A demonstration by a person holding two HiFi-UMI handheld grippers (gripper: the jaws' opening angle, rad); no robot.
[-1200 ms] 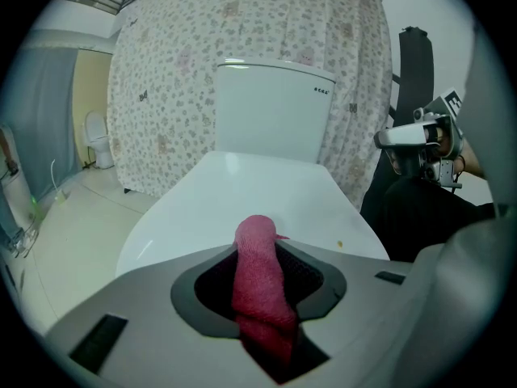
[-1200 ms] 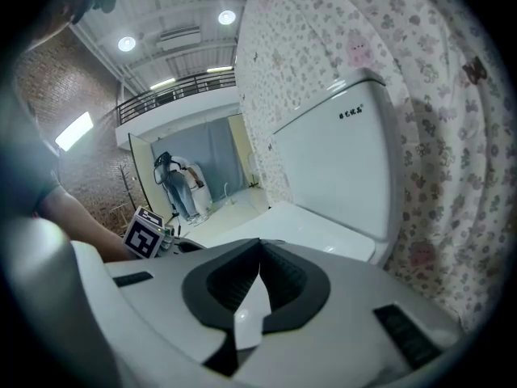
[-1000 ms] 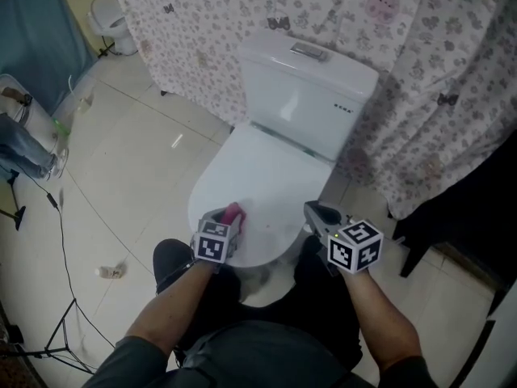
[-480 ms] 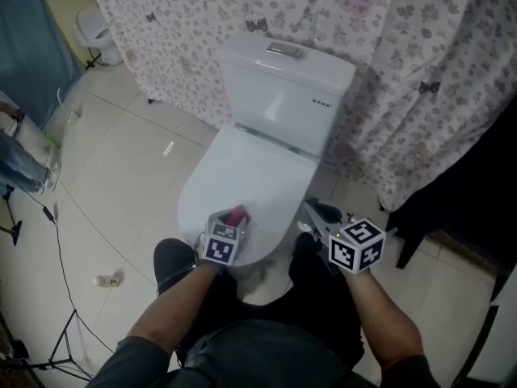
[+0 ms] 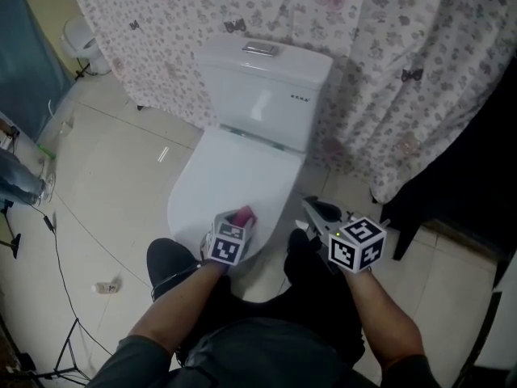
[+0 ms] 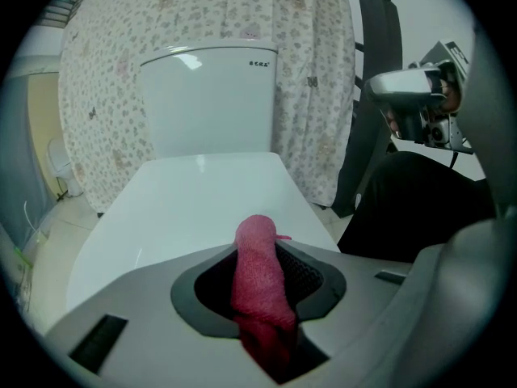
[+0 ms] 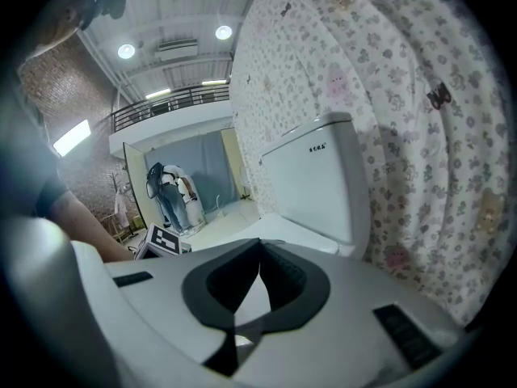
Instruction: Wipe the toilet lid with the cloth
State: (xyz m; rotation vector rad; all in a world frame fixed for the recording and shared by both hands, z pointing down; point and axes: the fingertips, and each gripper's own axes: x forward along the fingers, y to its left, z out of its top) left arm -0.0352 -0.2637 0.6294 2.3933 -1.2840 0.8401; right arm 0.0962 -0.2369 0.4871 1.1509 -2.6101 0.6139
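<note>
Pink cloth (image 6: pixel 258 273), pinched in my left gripper (image 5: pixel 236 221), was at the lid's (image 5: pixel 234 168) near end, the lid stretching straight ahead.

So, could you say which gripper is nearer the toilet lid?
Left. The left gripper, clamping the cloth, is over the front of the toilet lid; the right gripper is beside it.

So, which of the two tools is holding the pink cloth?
The left tool: the pink cloth is clamped in its jaws. The right tool is shut, holding nothing.
</note>
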